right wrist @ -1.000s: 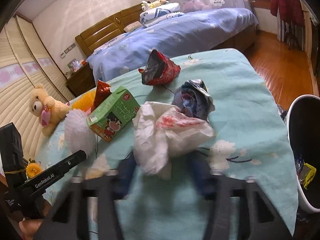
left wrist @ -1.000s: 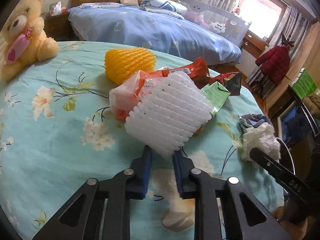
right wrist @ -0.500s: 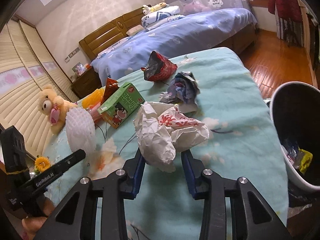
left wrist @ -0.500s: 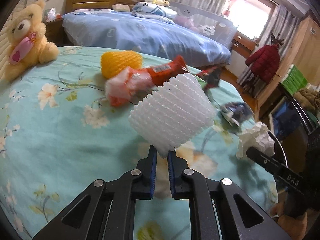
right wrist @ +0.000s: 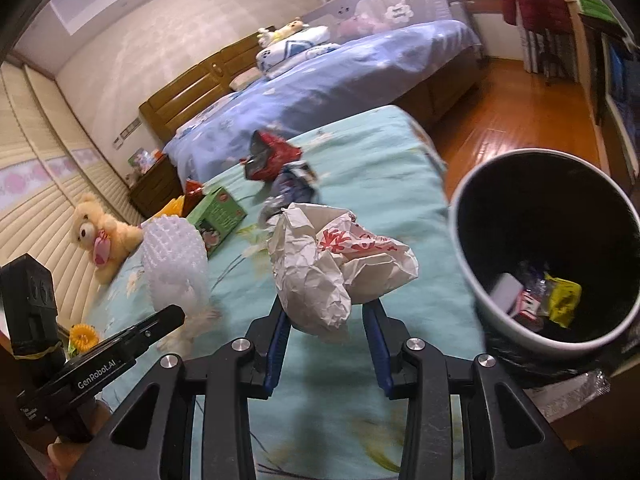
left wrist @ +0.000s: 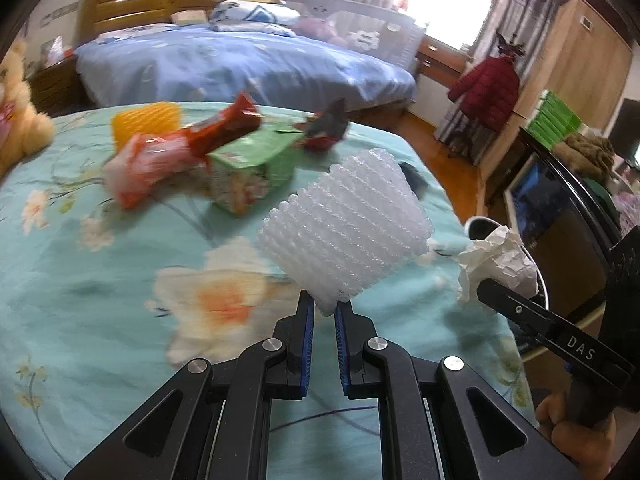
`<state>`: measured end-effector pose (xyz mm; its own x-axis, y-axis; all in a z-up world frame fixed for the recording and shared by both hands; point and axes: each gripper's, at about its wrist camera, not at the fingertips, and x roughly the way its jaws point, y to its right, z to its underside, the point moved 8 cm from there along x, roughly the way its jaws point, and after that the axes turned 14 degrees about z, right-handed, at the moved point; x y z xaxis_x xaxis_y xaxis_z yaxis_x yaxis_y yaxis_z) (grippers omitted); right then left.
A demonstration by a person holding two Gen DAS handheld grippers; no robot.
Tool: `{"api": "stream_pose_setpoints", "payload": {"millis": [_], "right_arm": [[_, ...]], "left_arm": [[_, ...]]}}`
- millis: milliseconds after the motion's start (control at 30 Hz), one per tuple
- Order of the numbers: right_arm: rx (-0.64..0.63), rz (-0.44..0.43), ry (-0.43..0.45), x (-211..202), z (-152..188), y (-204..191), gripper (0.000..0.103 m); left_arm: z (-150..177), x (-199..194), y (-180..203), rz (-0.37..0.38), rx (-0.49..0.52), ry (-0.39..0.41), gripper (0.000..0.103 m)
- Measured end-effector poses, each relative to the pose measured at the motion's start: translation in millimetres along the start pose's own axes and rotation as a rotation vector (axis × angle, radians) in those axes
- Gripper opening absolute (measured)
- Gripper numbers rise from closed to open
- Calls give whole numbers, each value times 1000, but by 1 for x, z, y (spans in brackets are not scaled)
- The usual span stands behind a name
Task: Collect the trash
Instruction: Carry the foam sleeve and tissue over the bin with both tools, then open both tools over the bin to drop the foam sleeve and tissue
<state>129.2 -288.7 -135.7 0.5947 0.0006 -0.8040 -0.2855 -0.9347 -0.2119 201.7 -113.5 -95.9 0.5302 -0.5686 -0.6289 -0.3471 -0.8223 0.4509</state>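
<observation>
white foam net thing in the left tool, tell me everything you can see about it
The white foam net is a soft, ribbed mesh sleeve of translucent white foam, the kind that cushions fruit, shaped like a short open tube that widens away from the grip. The left tool pinches its narrow lower edge between blue pads, holding it tilted above the floral teal bedspread, touching nothing else. From the right wrist view it hangs left of the crumpled paper held by the right tool.

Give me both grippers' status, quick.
Left gripper: shut on the white foam net.
Right gripper: shut on the crumpled paper wrapper.
</observation>
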Motion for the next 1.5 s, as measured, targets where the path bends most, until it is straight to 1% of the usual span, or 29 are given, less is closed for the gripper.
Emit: {"api": "stream_pose_setpoints", "payload": {"millis": [267,700,933,1500], "right_arm": [[43,40,16,-9,-2,35,37],[119,110,38,-24,-6,94,37],[146,135,44,-27,-8,116,37],[167,188,23,-15,-21,157,37]], "left_arm": [[-7,26,32,47,55,-32,9],[-9,71,77,88,120,-93,9],[-11,93,94,97,155,-117,9],[-14,137,130,98,214,-163,9]]}}
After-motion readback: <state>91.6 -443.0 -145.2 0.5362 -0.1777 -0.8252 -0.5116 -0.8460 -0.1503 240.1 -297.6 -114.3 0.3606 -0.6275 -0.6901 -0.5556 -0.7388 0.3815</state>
